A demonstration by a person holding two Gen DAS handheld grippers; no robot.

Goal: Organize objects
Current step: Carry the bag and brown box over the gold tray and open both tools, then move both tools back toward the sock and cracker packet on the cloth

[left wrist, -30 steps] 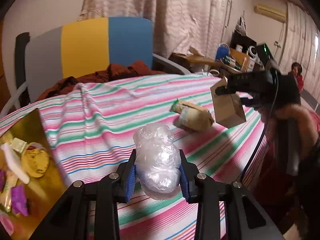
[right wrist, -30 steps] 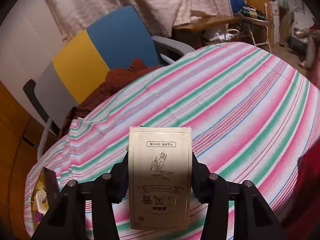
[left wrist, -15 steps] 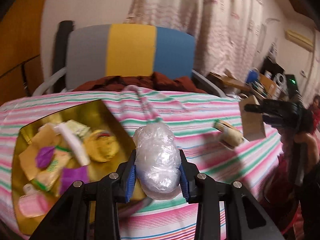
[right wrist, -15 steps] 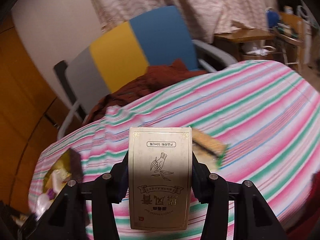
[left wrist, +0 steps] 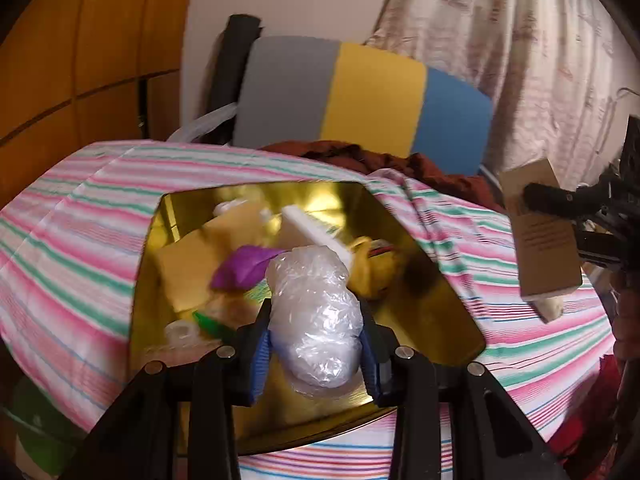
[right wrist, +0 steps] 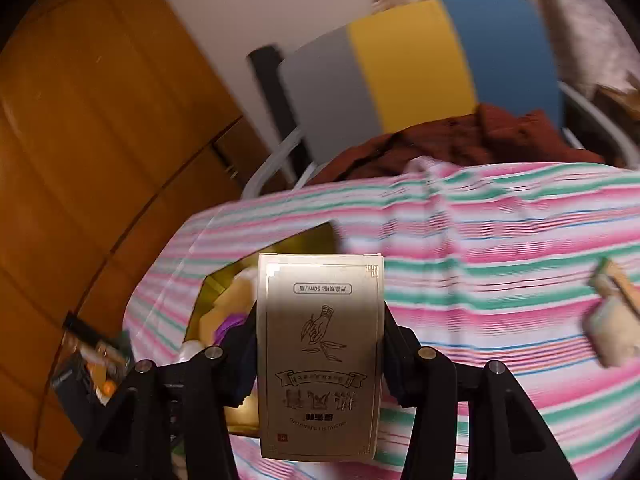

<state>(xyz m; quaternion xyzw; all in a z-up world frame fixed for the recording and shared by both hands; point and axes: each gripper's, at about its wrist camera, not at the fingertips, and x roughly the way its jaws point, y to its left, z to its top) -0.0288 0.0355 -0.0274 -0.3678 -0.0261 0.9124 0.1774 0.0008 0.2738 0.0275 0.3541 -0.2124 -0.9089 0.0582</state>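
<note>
Striped table (left wrist: 72, 248): left tool (left wrist: 316, 344) pinching plastic bundle (left wrist: 316, 320) above crowded gold tray (left wrist: 436, 304); right tool (right wrist: 320, 360) pinching box (right wrist: 320, 356); releasing could spill items.

A table draped in a pink, green and white striped cloth (left wrist: 80, 248) carries a shallow gold tray (left wrist: 432, 300) — it sits on the cloth, crowded with small packets. Well apart from the tray, a pale wrapped packet (right wrist: 612, 332) lies directly on the stripes.
</note>
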